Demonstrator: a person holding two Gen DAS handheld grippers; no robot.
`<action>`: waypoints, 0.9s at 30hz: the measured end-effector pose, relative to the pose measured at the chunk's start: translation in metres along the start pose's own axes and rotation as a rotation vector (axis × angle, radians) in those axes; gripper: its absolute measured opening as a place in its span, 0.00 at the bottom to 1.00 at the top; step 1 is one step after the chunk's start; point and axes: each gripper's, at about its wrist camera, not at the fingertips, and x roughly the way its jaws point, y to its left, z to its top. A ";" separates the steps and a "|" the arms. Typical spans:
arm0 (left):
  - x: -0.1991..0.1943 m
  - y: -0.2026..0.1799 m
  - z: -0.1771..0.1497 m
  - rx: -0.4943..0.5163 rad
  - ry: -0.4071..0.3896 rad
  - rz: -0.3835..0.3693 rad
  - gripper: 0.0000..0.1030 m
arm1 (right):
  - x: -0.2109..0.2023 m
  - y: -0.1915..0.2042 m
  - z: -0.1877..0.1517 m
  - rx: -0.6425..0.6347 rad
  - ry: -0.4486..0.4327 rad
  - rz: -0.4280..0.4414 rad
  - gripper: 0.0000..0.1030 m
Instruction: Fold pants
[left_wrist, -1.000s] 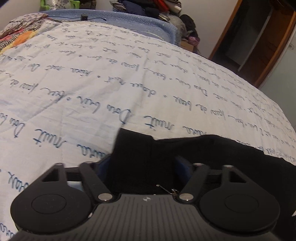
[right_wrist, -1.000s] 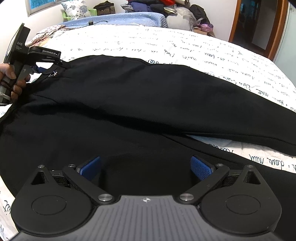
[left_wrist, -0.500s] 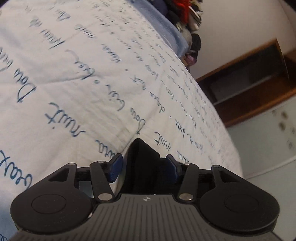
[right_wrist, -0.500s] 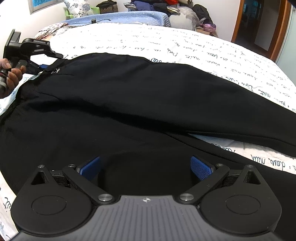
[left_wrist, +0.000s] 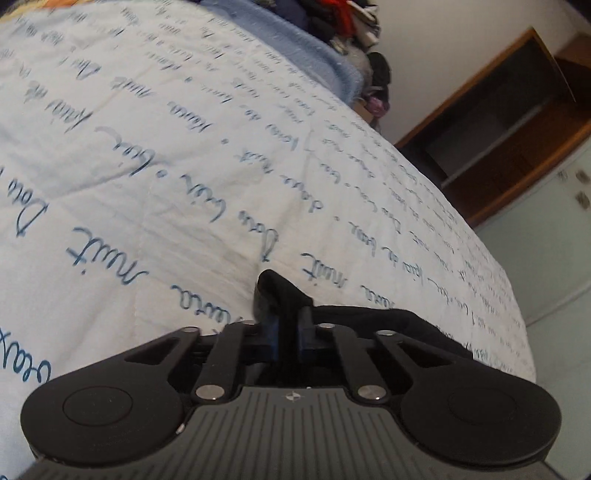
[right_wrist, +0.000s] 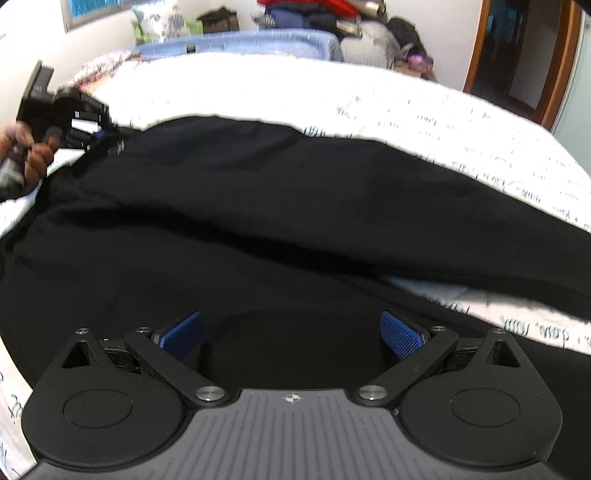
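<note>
Left gripper (left_wrist: 287, 338) clamped narrow on a bunched fold of the black pants (left_wrist: 284, 295), cloth poking up between the blue pads (left_wrist: 271, 332) toward 12 o'clock. More of the same dark cloth trailing off to 3 o'clock, along the near edge of the bed (left_wrist: 147, 166). White bedspread printed with blue handwriting, filling the left wrist view from 9 to 1 o'clock. Blue blanket (left_wrist: 295, 48) bunched at the far edge near 12 o'clock, a heap of clothes (left_wrist: 343, 26) beyond it. Wooden door frame (left_wrist: 498, 122) at 2 o'clock.

Right gripper (right_wrist: 290, 334) spread wide, blue pads (right_wrist: 400, 334) well apart, gripping nothing, poised over the pants (right_wrist: 258, 221). Pants lay spread across the bed (right_wrist: 369, 103), waist end toward 9 o'clock, one leg running out past 3 o'clock. Strip of bedspread showing between the two legs near 4 o'clock. Whether the right gripper touched the cloth beneath: could not tell.

Seen from the right wrist, left gripper (right_wrist: 105, 138) at 10 o'clock, pinched on the waist corner of the pants, blurred; left hand (right_wrist: 33, 158) wrapped round its handle. Behind, at 12 o'clock, blue blanket (right_wrist: 240, 42) and piled clothes (right_wrist: 314, 14); patterned cloth (right_wrist: 107, 66) at 11 o'clock; doorway (right_wrist: 517, 51) at 2 o'clock. Nothing lay between the right gripper and the pants.
</note>
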 end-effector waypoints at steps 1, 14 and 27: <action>-0.003 -0.006 -0.001 0.033 -0.019 0.013 0.04 | -0.003 -0.003 0.002 0.009 -0.022 0.015 1.00; -0.085 -0.057 -0.024 0.276 -0.331 -0.191 0.04 | 0.044 -0.083 0.111 -0.227 -0.128 0.414 1.00; -0.116 -0.054 -0.039 0.320 -0.429 -0.330 0.04 | 0.170 -0.129 0.180 -0.256 0.280 0.639 0.96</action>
